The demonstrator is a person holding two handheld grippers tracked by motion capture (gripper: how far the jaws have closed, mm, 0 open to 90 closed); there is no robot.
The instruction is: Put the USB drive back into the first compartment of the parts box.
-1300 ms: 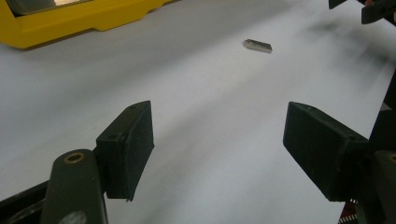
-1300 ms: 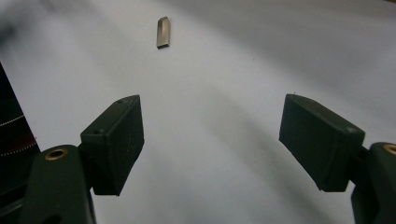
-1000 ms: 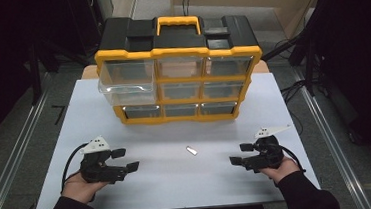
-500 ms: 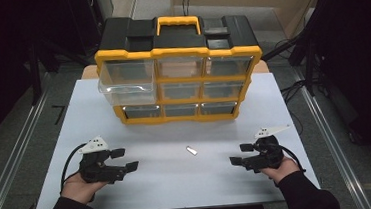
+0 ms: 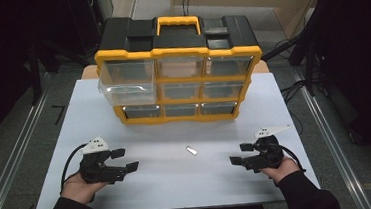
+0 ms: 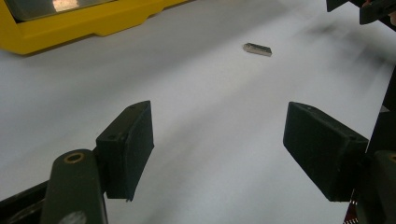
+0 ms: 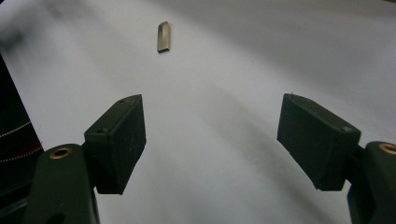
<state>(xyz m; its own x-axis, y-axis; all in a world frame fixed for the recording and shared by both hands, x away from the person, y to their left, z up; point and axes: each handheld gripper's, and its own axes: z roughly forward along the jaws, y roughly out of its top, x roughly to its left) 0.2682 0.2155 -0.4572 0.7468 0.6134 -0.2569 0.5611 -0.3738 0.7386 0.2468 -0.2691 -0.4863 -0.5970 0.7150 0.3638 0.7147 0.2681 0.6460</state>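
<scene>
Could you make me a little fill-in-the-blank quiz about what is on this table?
1. The yellow and black plastic drawer organizer has one clear drawer pulled out, in its top ____ corner.
2. The small flat silver metal piece lies ____ the two grippers.
3. The left gripper and right gripper both have ____ jaws.

Missing words: left; between; open

White table (image 5: pixel 145 188), matte, rectangular. At its far edge stands a yellow-and-black drawer organizer (image 5: pixel 178 70), upper-left drawer pulled out. Near the table's middle, well apart from the organizer, lies a small metal piece (image 5: pixel 191 150), flat, slightly angled.
</scene>
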